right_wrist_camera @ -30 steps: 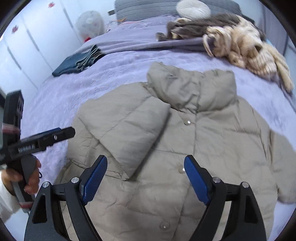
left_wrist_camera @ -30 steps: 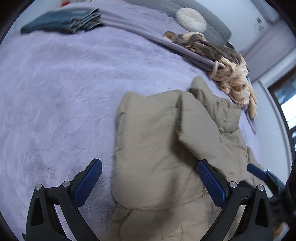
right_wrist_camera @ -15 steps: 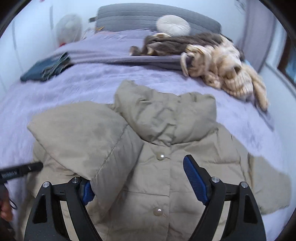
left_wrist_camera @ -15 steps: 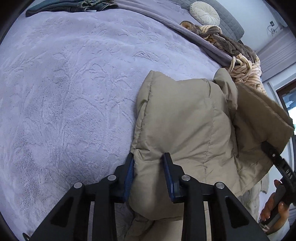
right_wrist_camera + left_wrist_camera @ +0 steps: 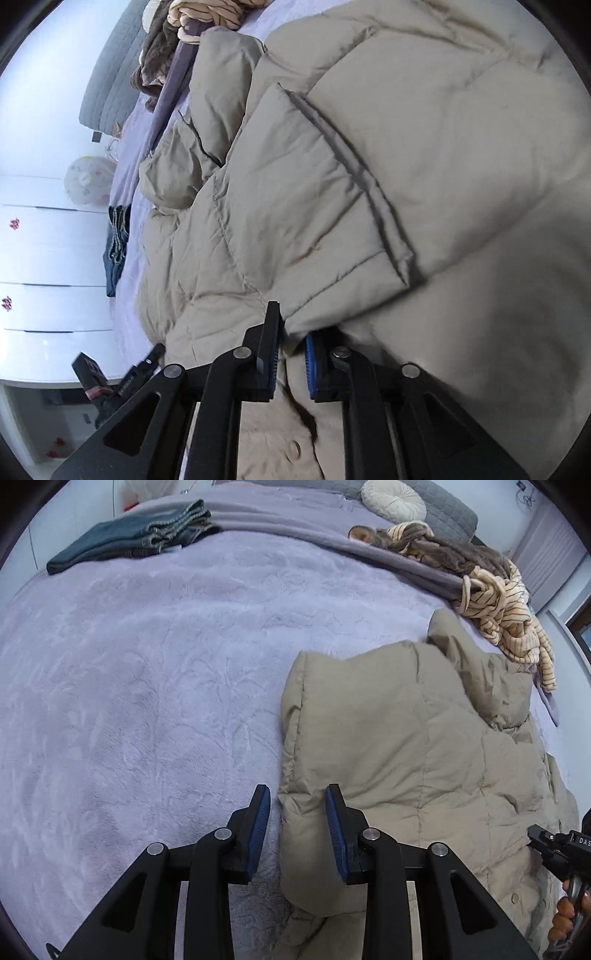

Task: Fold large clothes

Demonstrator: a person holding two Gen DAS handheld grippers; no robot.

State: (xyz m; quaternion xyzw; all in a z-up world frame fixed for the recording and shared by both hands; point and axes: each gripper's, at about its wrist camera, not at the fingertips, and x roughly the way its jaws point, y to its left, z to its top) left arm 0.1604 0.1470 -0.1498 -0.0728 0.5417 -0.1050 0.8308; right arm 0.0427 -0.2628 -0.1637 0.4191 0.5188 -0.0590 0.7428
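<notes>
Purple bed [image 5: 147,701] bears jacket [image 5: 406,738], pinched in left claw [image 5: 297,834].

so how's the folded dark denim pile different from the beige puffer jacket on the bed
The folded dark denim pile is a flat, neat stack at the far side of the purple bed cover; the beige puffer jacket is bulky, only part folded, close to the cameras. No gripper is at the denim, while the left gripper pinches the jacket's folded edge and the right gripper, its jaws just closing, has jacket fabric between its pads. Both lie on the same bed.
</notes>
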